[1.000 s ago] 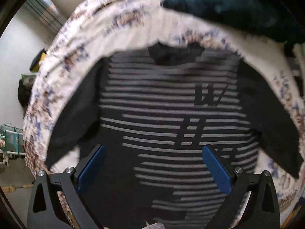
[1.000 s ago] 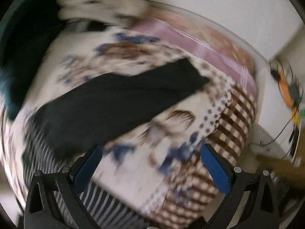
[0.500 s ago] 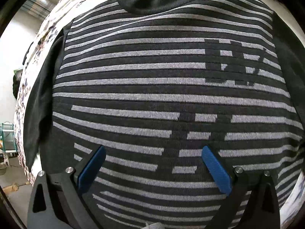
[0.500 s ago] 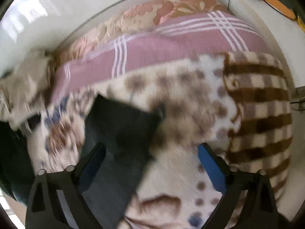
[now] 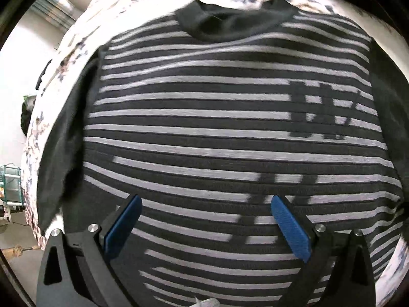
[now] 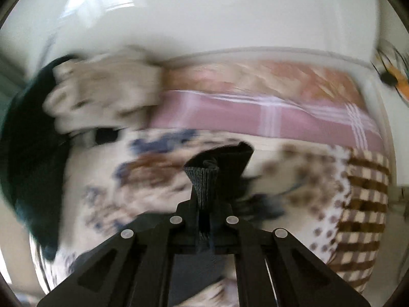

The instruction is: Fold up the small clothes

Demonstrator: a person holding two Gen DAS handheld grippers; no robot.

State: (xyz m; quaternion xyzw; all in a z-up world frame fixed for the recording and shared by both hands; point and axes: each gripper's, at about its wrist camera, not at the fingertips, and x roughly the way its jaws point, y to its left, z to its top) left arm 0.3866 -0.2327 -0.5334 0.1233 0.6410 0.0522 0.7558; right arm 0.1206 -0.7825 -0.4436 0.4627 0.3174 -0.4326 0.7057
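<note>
Over the striped sweater (image 5: 217, 133), the left gripper (image 5: 204, 220) hangs wide open, empty; the right gripper (image 6: 204, 204), having just closed, pinches its black sleeve cuff (image 6: 204, 176).

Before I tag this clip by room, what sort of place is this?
Most likely a bedroom. The striped sweater lies flat on a floral bedspread, a pink plaid blanket is bunched beyond it against a white wall, and more clothes are piled nearby.
</note>
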